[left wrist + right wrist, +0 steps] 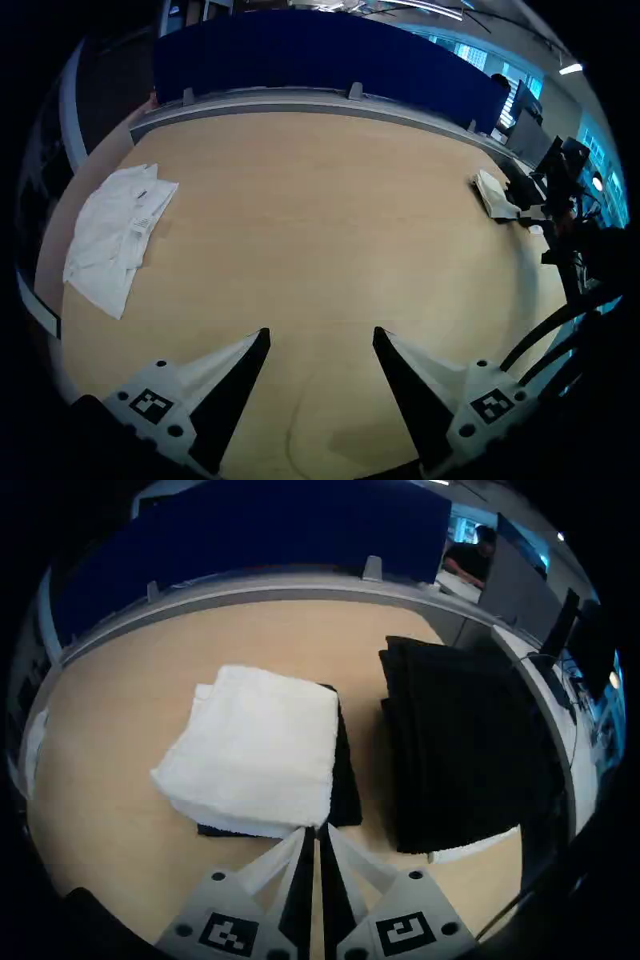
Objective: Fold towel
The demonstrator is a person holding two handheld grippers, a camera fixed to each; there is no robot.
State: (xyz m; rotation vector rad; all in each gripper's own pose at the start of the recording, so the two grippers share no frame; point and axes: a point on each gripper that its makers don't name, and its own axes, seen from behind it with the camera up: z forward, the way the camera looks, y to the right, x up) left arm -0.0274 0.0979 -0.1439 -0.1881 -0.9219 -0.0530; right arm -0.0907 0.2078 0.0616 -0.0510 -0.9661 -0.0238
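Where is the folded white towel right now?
In the right gripper view, the folded white towel lies on a black cloth, just ahead of the right gripper and left of the black stack.

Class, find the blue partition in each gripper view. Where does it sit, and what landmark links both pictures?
Left gripper view: the blue partition spans the top, behind the far edge of the table.
Right gripper view: the blue partition spans the top, sloping down toward the left.
Shared landmark: the grey rail along its foot.
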